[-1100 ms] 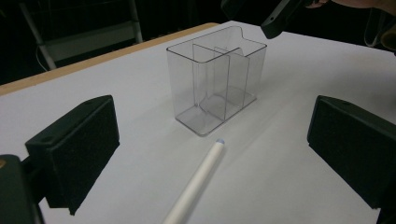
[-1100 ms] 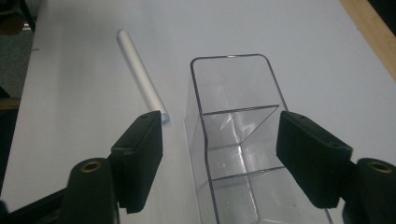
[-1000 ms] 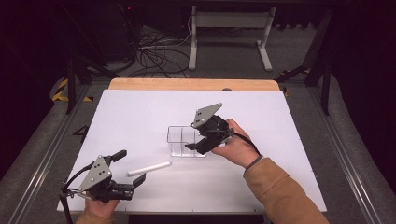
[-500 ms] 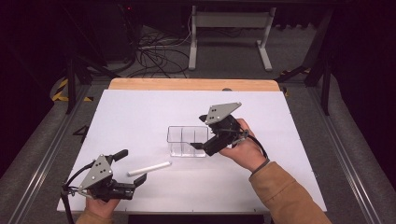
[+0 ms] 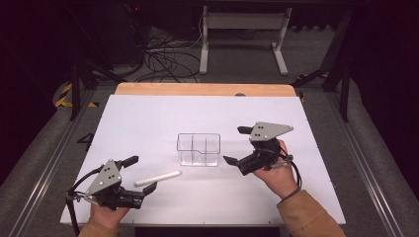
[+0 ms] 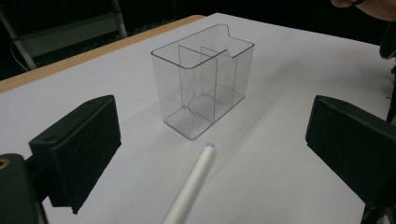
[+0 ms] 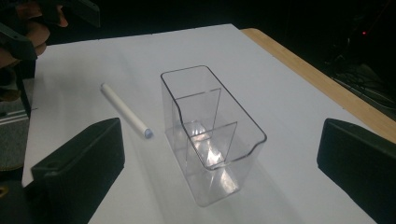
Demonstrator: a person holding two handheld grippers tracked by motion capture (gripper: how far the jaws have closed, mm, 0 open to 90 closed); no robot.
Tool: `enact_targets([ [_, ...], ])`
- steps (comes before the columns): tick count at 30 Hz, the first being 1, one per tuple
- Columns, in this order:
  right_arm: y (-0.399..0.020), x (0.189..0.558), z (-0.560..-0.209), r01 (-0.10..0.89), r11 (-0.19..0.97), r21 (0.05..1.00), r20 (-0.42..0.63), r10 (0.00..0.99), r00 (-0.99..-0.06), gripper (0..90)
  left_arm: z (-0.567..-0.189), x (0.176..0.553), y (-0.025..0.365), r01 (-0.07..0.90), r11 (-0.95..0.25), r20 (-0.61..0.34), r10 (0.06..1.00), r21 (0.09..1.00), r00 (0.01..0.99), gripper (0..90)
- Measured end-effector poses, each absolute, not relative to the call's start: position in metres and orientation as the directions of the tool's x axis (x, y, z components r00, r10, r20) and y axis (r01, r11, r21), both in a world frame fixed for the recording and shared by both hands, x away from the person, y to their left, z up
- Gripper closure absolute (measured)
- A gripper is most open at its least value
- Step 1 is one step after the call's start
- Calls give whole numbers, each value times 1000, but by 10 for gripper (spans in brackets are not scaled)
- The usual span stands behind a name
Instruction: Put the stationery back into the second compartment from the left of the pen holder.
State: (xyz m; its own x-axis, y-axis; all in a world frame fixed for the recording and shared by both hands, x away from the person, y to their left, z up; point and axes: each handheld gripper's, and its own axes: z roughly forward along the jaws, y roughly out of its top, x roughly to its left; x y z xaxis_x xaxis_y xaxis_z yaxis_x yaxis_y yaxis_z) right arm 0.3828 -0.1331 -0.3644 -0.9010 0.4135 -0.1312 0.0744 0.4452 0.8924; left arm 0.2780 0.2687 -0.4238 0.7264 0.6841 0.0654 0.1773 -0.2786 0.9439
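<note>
the step in hand looks like the approach to a pick: the white marker [image 5: 158, 178] lies flat on the white table [image 5: 148, 118], just in front of the clear divided organizer [image 5: 198, 149] and apart from it, its blue-tipped end pointing toward the box. the left claw [image 5: 145, 174] sits low at the near left corner with its jaws spread wide around nothing; in the left gripper view the marker [image 6: 189, 185] runs up between the two black jaws, short of the organizer [image 6: 203, 79]. the right claw [image 5: 236, 145] hovers just right of the organizer, also wide and holding nothing; in the right gripper view the organizer [image 7: 212, 130] stands between its jaws, farther off, with the marker [image 7: 125, 110] lying to its left.

my guess is the marker is meant for one of the organizer's compartments. the next move would call for the left claw to ease forward along the marker, close across its barrel near the middle, then lift and tip it upright over a compartment, while the right claw could steady the light box.

count: one marker, one organizer with three compartments, two claws, one table.
</note>
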Motion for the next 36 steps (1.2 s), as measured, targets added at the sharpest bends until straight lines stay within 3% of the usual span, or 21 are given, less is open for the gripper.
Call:
enact_targets([
  [23,-207,356,-438,190,296,936,-17,578,-816,0,-406,297,261,238,-353,49,641,905,766,58],
  [36,-224,351,-466,250,293,923,9,634,-774,0,-397,304,254,234,-418,91,625,878,775,58],
])
